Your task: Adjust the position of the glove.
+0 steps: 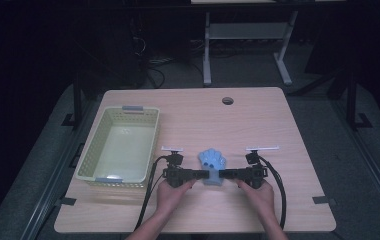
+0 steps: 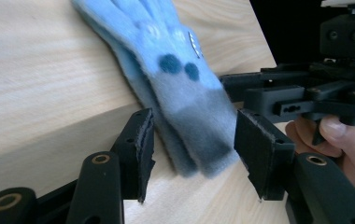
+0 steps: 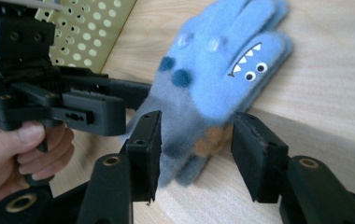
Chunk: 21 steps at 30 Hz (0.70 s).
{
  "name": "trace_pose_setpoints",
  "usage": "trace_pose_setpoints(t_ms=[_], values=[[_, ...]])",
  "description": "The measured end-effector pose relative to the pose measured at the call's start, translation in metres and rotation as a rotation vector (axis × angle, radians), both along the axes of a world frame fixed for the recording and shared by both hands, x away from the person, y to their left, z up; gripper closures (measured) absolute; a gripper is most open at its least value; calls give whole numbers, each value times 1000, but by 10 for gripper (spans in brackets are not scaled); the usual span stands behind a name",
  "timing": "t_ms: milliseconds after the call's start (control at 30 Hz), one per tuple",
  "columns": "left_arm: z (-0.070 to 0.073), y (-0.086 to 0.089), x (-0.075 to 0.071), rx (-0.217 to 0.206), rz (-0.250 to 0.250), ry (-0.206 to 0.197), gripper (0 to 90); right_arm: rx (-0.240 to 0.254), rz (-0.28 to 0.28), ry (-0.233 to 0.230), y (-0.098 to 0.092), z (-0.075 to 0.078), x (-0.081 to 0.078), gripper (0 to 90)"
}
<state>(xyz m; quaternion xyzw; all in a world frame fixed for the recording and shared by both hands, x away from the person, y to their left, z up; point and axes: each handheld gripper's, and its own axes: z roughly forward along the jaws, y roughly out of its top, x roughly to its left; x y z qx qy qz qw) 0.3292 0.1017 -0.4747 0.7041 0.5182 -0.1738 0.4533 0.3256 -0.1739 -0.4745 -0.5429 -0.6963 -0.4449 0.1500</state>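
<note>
A blue fleece glove (image 1: 212,161) with a monster face lies flat on the wooden table (image 1: 258,125), fingers pointing away from me; it looks like two gloves stacked. My left gripper (image 1: 207,175) comes in from the left and my right gripper (image 1: 222,175) from the right, meeting at the cuff. In the left gripper view the grey-blue cuff (image 2: 199,135) sits between the left gripper (image 2: 194,140) jaws with a gap at one pad. In the right gripper view the cuff (image 3: 189,140) lies between the right gripper (image 3: 195,140) jaws, the pads close beside it, unsqueezed.
A pale yellow perforated basket (image 1: 90,145) stands empty on the table's left side, its corner (image 3: 96,23) close behind the left gripper. A round cable hole (image 1: 227,100) is at the table's far edge. Cables trail from both grippers toward the near edge.
</note>
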Motion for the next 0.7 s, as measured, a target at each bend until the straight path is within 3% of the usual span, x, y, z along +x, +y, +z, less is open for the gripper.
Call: trace_pose_setpoints(t_ms=[233,700], values=[[-6,0,1,4,1,17,522,46,-8,44,-1,-8,-1,530],[-11,-2,2,-34,12,44,606,73,-44,45,4,-15,-5,652]])
